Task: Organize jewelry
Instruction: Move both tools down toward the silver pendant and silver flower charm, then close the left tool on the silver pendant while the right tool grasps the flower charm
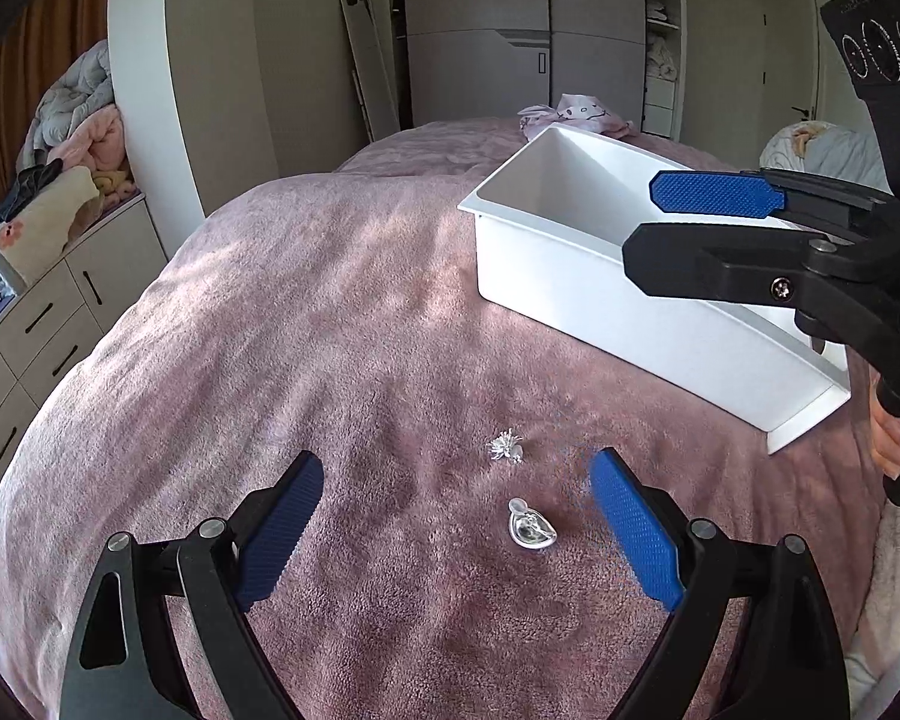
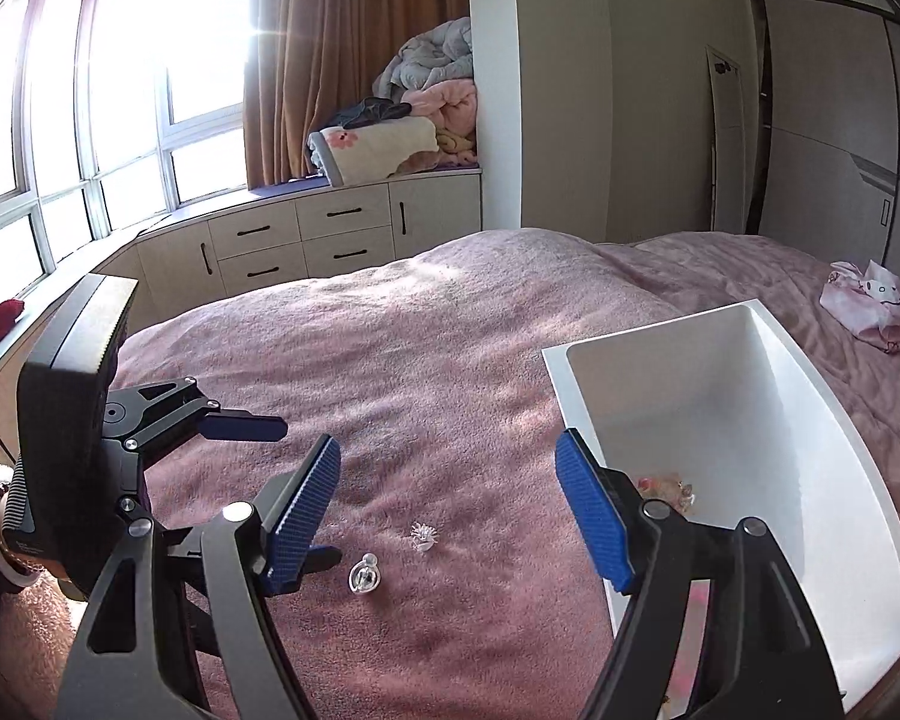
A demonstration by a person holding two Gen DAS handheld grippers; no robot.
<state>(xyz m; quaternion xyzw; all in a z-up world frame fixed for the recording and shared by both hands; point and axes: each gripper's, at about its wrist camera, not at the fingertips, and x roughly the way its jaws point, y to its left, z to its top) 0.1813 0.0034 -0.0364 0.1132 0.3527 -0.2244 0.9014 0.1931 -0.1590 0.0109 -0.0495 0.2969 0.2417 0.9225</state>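
Two loose pieces of jewelry lie on the pink blanket of the bed, near its front edge: a small spiky silver brooch and, just nearer the camera, a clear heart-shaped pendant. The two lie close together but apart. The left gripper hangs over them with its blue-padded jaws spread wide and nothing between the pads; in the left wrist view the pendant lies on the blanket between the two fingers, closer to the right one, untouched. To the right of the jewelry stands a long white bin, set at a slant on the blanket, well apart from the two pieces. The right gripper is poised at the near end of the bin, its jaws standing fairly wide and empty, one finger over the blanket and the other over the bin's near wall. Inside the bin, on its floor, lie a few small pieces, pinkish and clear, too blurred to name. A folded pink cloth rests toward the far side of the bed.
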